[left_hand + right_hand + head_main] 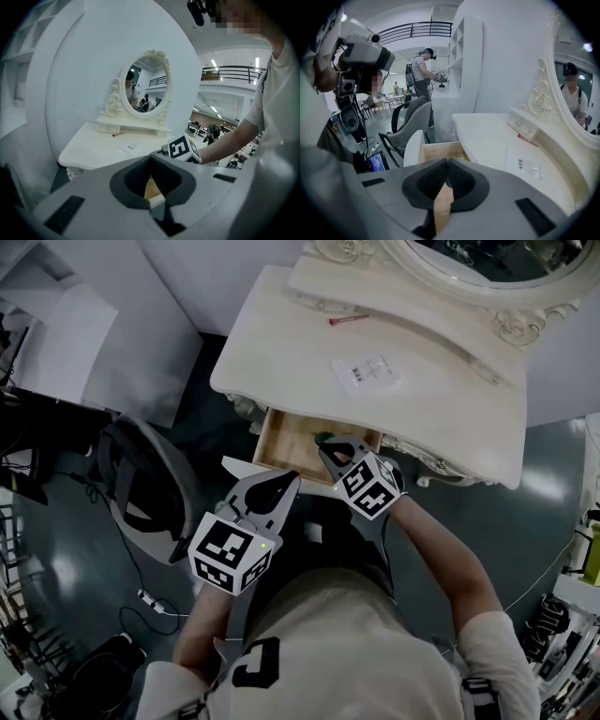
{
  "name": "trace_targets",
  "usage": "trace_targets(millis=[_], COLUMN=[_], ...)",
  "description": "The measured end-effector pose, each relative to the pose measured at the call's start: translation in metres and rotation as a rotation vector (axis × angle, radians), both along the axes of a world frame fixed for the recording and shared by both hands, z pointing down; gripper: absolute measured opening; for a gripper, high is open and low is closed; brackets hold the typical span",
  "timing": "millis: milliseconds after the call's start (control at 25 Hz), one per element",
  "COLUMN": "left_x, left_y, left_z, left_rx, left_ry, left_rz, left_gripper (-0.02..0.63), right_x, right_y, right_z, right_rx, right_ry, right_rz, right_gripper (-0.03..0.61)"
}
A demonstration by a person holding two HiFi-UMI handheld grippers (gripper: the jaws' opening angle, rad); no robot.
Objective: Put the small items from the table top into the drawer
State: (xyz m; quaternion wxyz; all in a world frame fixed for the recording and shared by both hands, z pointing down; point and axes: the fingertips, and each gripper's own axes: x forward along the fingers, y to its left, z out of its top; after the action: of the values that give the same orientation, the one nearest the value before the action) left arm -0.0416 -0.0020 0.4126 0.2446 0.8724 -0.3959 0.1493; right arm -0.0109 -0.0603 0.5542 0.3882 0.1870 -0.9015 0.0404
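Observation:
A cream dressing table (281, 343) has its wooden drawer (286, 442) pulled open at the front. On the top lie a clear labelled packet (367, 374) and a thin red item (347, 321) near the mirror base. My right gripper (323, 444) is shut, its tips over the open drawer, with nothing seen between them. My left gripper (289, 477) is shut too and hangs just in front of the drawer, a little lower. The right gripper view shows the drawer (440, 151) past the right gripper (446, 161) and the packet (529, 168). In the left gripper view the left gripper (150, 158) points at the table.
An oval mirror (487, 259) in a carved frame stands at the back of the table. A grey chair (141, 474) stands to the left of the drawer, with cables (155, 601) on the dark floor. A person (423, 70) works in the background.

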Motion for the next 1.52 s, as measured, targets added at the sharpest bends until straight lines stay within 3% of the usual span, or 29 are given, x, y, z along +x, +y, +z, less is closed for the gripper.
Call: trace_targets(millis=[280,1520], left_x=[-0.004,-0.034], left_y=[-0.003,-0.018], left_z=[0.007,0.026], left_rx=[-0.019,-0.079], left_ry=[-0.007,-0.008], left_rz=[-0.009,-0.107], left_gripper=[0.057,0.057], right_x=[-0.006,-0.019], right_y=[0.005,-0.015], right_z=[0.017,0.106], right_rx=[-0.008,-0.165], right_ry=[0.034,0.104], right_rz=[-0.041,-0.007], right_gripper=[0.034,0.034])
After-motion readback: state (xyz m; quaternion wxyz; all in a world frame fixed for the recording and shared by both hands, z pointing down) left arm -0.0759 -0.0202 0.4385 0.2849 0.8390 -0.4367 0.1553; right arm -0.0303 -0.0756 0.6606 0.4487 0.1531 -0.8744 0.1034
